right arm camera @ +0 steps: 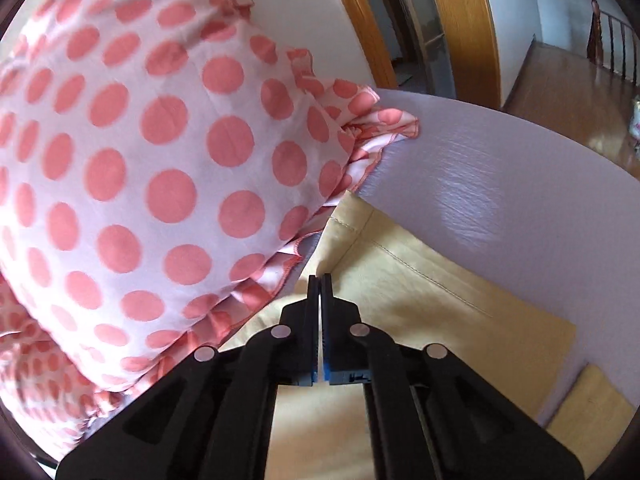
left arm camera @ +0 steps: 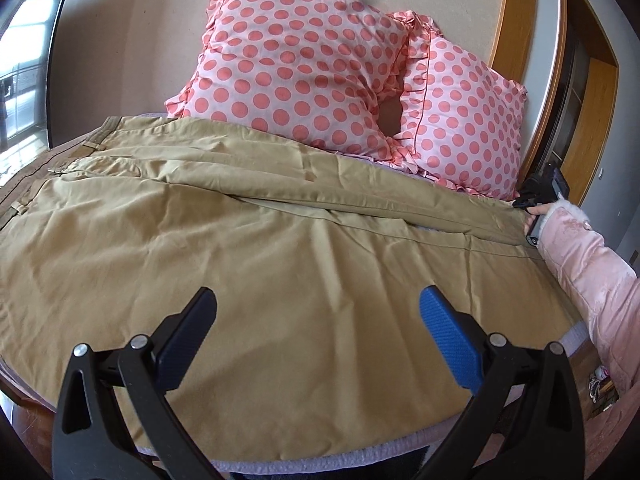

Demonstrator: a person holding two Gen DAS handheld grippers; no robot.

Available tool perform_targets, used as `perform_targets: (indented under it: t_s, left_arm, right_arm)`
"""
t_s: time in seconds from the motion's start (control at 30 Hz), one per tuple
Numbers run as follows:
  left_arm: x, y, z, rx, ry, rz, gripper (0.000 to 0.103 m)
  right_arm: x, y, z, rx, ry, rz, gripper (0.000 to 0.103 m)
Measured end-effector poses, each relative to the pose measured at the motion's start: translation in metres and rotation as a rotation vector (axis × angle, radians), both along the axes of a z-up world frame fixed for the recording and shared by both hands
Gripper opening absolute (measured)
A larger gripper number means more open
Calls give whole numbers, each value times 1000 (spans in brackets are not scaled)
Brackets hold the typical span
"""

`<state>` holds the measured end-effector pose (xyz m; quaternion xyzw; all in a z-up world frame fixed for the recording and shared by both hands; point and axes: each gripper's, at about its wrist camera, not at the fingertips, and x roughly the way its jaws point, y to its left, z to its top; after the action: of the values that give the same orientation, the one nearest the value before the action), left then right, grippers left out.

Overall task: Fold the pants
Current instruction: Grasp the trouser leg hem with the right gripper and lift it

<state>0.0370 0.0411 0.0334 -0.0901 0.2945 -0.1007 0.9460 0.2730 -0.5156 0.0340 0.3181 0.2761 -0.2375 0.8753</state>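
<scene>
Tan pants (left arm camera: 256,236) lie spread across the bed, waistband at the far left, legs running right. My left gripper (left arm camera: 318,300) is open and empty, hovering over the near leg. My right gripper (right arm camera: 320,280) has its jaws closed; in the left wrist view it shows at the far right (left arm camera: 520,202) at the hem of the far leg. In the right wrist view the pants (right arm camera: 420,300) lie under its fingers near the leg cuff. Whether cloth is pinched between the jaws is not visible.
Two pink polka-dot pillows (left arm camera: 304,56) (left arm camera: 464,120) lie behind the pants; one pillow (right arm camera: 132,168) sits just left of the right gripper. The lavender bed sheet (right arm camera: 500,184) shows beyond the cuff. A wooden door frame (right arm camera: 460,20) and hallway lie beyond the bed.
</scene>
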Motion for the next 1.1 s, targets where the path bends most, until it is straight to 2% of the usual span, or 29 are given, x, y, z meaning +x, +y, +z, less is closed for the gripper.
perform_targets:
  t_s: [0.03, 0.1, 0.23, 0.3, 0.4, 0.53, 0.6, 0.67, 0.73, 0.8, 0.87, 0.97, 1.0, 1.1]
  left_arm:
    - [-3, 1, 1, -4, -5, 3, 101]
    - [-7, 2, 0, -15, -8, 5, 101]
    - [-11, 0, -2, -55, 10, -1, 101]
    - [-16, -2, -2, -68, 6, -8, 101]
    - [-19, -4, -2, -72, 2, -9, 101]
    - [-20, -5, 0, -82, 10, -1, 101]
    - [-25, -4, 1, -76, -1, 12, 101]
    - [-29, -1, 1, -67, -9, 31, 101]
    - [-30, 3, -1, -52, 3, 56, 101]
    - [-29, 7, -3, -53, 18, 67, 101]
    - [-26, 10, -6, -76, 31, 59, 101]
    - [-25, 9, -9, -129, 49, 20, 101]
    - [-25, 9, -10, -142, 52, 5, 101]
    - [-27, 6, -12, -147, 60, -11, 101]
  right_arm:
    - [-19, 0, 7, 12, -60, 28, 1]
    - [-55, 3, 18, 6, -116, 59, 1]
    - [-141, 16, 25, 64, -219, 132, 1]
    - [-178, 27, 20, 76, -225, 148, 1]
    - [-210, 35, 2, 129, -165, 180, 1]
    - [-215, 35, -12, 208, -100, 187, 3]
    - [-213, 34, -12, 233, -92, 188, 13]
    - [-211, 35, -14, 249, -60, 183, 44]
    - [-209, 36, -17, 292, -48, 184, 46]
    - [-209, 40, -18, 330, -79, 212, 46]
    - [-202, 49, -21, 361, -94, 261, 46]
    - [-183, 57, -35, 434, -56, 296, 46]
    - [-179, 58, -40, 460, -36, 294, 46]
    - [-176, 55, -40, 461, -59, 245, 46]
